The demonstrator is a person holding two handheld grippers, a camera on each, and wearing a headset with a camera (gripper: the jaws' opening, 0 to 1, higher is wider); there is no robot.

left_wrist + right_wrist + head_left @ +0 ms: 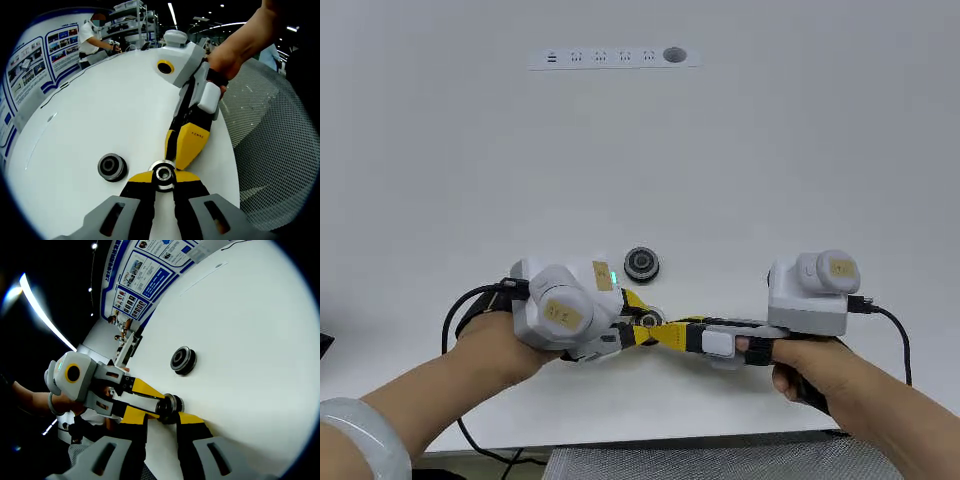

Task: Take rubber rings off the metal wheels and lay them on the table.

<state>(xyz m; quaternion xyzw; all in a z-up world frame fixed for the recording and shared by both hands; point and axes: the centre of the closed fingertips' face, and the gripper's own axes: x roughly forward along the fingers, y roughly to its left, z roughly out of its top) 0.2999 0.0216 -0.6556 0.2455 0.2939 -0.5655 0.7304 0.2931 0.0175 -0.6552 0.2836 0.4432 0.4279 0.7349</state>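
Observation:
A small metal wheel [651, 322] with a dark rim is held just above the white table [740, 180], and both grippers meet on it. My left gripper [163, 181] is shut on this wheel [163, 173], its yellow tips on either side. My right gripper [162, 416] comes from the opposite side and is shut on the same wheel [170, 404]. In the head view the left gripper [638, 328] reaches in from the left and the right gripper [665, 335] from the right. A second wheel [642, 264] with a black rubber ring lies flat on the table behind them.
A white power strip [615, 57] lies at the far edge of the table. Black cables trail from both grippers toward the near edge. A grey mesh surface [270, 150] lies below the table's front edge.

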